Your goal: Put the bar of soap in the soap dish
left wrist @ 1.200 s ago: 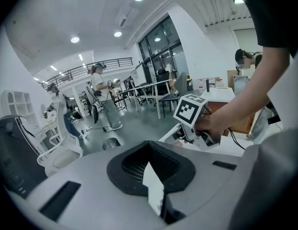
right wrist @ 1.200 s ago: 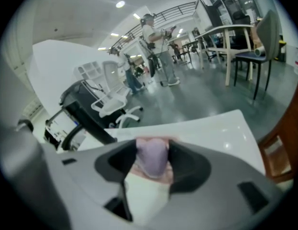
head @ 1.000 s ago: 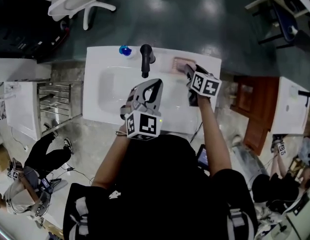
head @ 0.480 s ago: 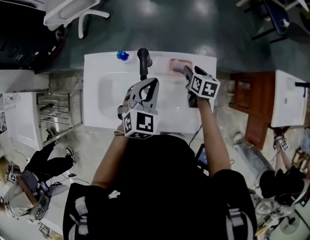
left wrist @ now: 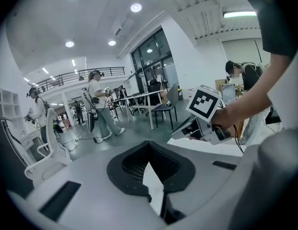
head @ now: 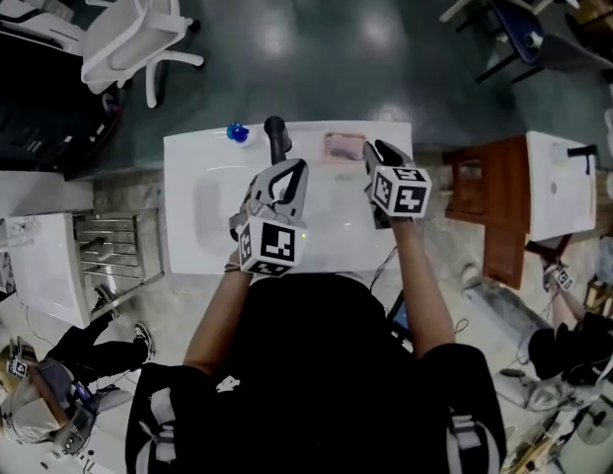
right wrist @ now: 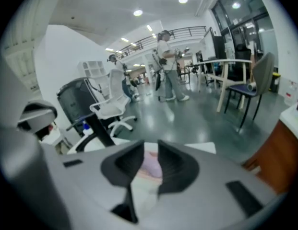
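Note:
The pink bar of soap [head: 343,146] lies in the soap dish [head: 329,157] on the back edge of the white sink counter [head: 188,255]. My right gripper [head: 373,152] hangs just right of the dish, above it and clear of the soap. Its jaws have just been closing, and a gap still shows between them with nothing in it. In the right gripper view the soap [right wrist: 151,166] shows through that gap [right wrist: 149,150]. My left gripper [head: 294,169] hovers over the basin by the faucet. Its tips [left wrist: 149,145] meet and hold nothing.
A black faucet [head: 276,136] stands left of the dish, with a small blue object [head: 237,132] beside it. A white office chair [head: 128,28] is behind the counter and a wooden cabinet [head: 484,205] to its right. A metal rack [head: 118,250] stands at the left.
My right gripper has lifted away from the dish and pulled back to its right, leaving the soap lying there in full view. The left gripper has hardly moved.

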The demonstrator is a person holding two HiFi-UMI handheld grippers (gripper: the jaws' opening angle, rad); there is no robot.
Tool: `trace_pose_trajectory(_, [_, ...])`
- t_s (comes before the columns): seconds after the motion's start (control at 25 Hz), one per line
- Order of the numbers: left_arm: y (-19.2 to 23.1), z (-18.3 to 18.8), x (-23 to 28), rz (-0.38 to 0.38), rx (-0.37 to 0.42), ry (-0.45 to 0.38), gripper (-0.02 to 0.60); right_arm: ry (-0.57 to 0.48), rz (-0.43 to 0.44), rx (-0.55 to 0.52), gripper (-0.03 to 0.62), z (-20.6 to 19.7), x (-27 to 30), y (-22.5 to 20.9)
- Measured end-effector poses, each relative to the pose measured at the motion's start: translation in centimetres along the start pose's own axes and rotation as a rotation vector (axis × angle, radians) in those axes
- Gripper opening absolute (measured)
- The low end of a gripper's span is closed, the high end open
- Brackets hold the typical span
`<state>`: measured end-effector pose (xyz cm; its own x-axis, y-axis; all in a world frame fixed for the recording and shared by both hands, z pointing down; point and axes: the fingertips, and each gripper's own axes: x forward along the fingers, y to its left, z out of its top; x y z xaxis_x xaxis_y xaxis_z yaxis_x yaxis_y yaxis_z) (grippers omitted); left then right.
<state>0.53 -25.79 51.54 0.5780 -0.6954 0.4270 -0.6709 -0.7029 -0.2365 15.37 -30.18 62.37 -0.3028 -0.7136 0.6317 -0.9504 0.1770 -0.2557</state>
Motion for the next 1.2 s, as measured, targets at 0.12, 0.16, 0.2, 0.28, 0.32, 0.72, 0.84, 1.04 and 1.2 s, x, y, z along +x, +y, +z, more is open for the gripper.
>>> trace_pose_trajectory(0.12, [0.4,0.4,0.0,-0.02,-0.011,-0.025,0.021,-0.025,0.021,-0.07,0.076,1.6,-1.8,1.8])
trace_pose_trajectory(0.16, [0.7,0.8,-0.1,-0.022,-0.007,-0.03,0.021,-0.04,0.028,-0.084,0.064,2.4,-2.7,2.6])
trace_pose_trajectory(0.2, [0.9,1.2,-0.3,-0.022,0.001,-0.036,0.021,-0.059,0.034,-0.097,0.055,3.2,-3.5,3.3])
trace_pose_trajectory(0.28, [1.5,2.4,-0.8,-0.017,0.024,-0.056,0.021,-0.105,0.034,-0.13,0.046,5.0,-5.3,4.7])
trace_pose_trajectory(0.32, [1.8,3.0,-0.9,-0.014,0.037,-0.069,0.021,-0.131,0.028,-0.153,0.043,6.0,-6.1,5.3])
trace_pose_trajectory(0.72, [5.7,7.6,-3.6,0.049,0.037,-0.188,0.021,-0.368,-0.03,-0.342,0.035,13.5,-12.6,10.4])
trace_pose_trajectory(0.84, [6.1,8.3,-4.4,0.068,0.049,-0.206,0.02,-0.422,-0.023,-0.354,0.035,14.4,-14.3,11.0])
trace_pose_trajectory(1.04, [7.1,9.5,-5.8,0.104,0.056,-0.243,0.021,-0.5,-0.02,-0.374,0.035,16.0,-16.0,12.0])
trace_pose_trajectory(1.2, [7.1,10.4,-6.7,0.123,0.057,-0.265,0.021,-0.549,-0.012,-0.379,0.035,17.0,-17.4,12.3])
